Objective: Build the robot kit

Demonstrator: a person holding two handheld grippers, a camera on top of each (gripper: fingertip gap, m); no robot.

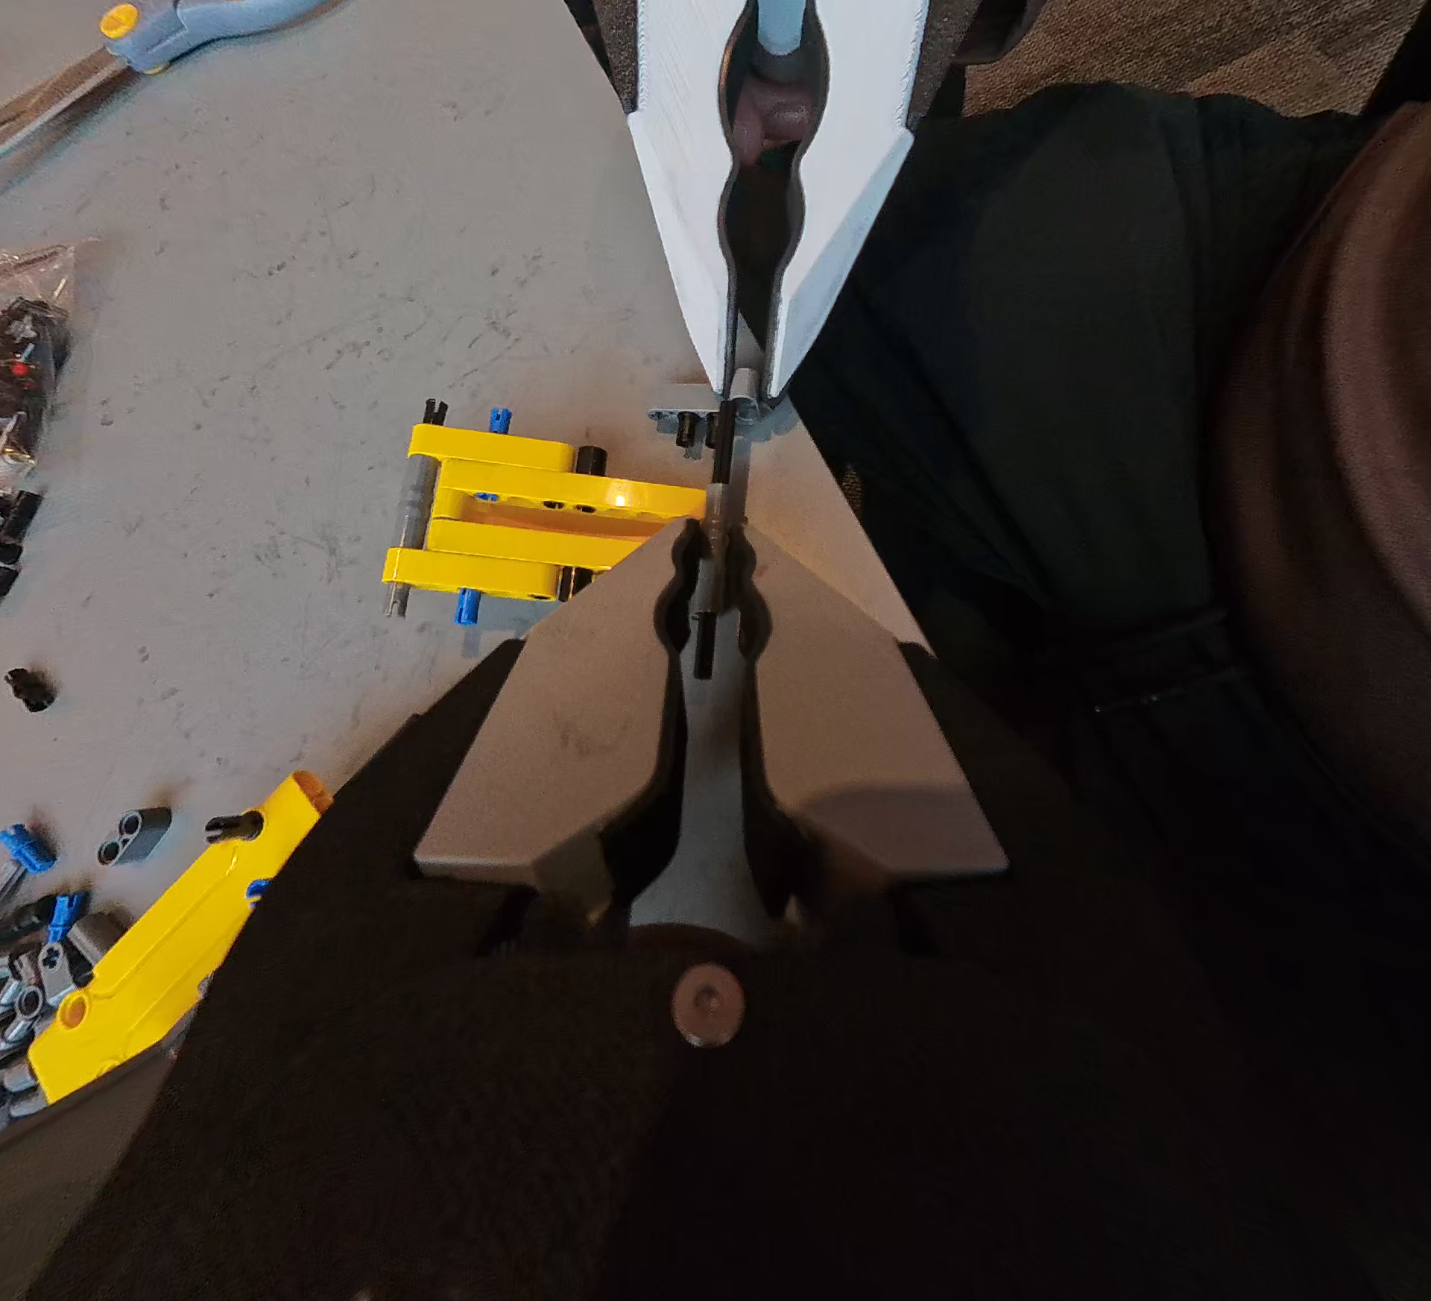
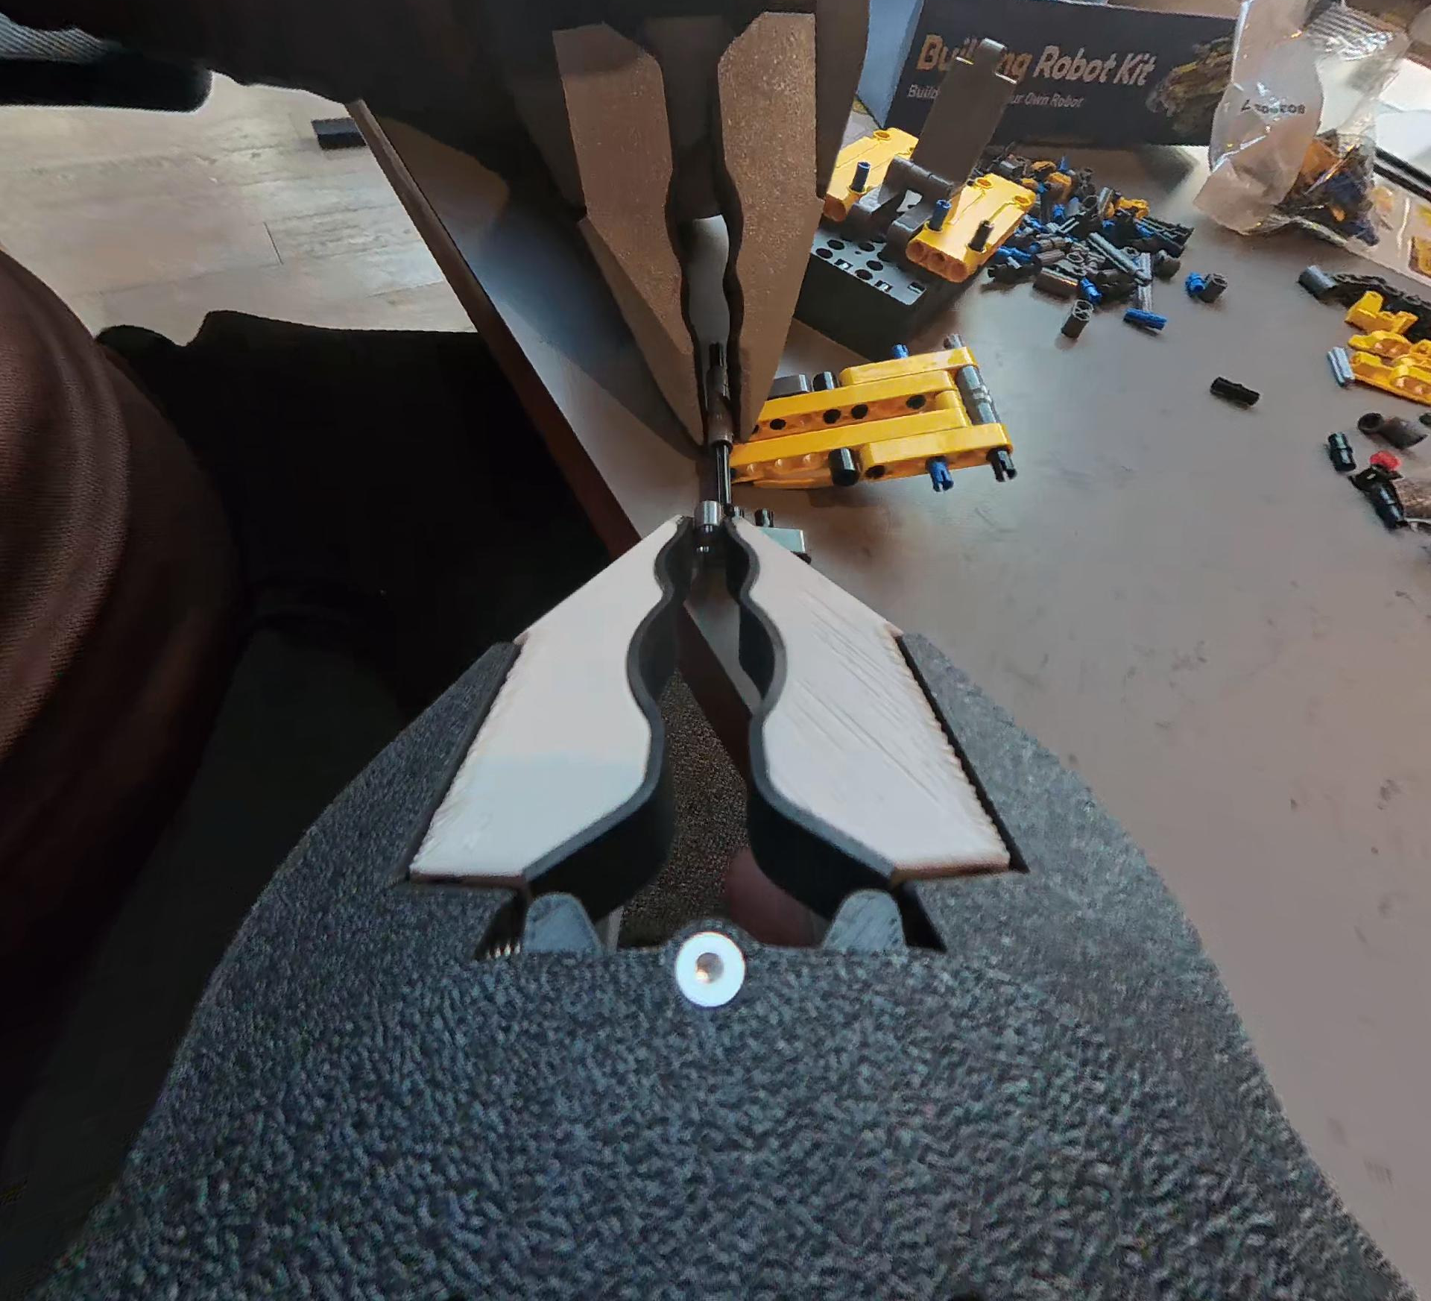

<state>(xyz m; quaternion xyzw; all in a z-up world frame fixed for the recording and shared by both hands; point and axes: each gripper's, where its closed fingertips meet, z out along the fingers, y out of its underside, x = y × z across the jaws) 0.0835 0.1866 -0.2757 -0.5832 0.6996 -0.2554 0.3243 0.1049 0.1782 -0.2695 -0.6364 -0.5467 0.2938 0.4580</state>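
The scuffed, matt grey tabletop [image 1: 325,272] bore a glossy yellow plastic beam assembly [image 1: 511,520]. Crinkled clear plastic bags [image 2: 1301,125] shone. The white gripper fingers [image 2: 844,706] showed fine ridged layers; their black housing [image 2: 697,1124] looked rough and pebbled.

A scuffed grey table [image 1: 294,241] stands over a pale wood-look floor [image 2: 193,218].
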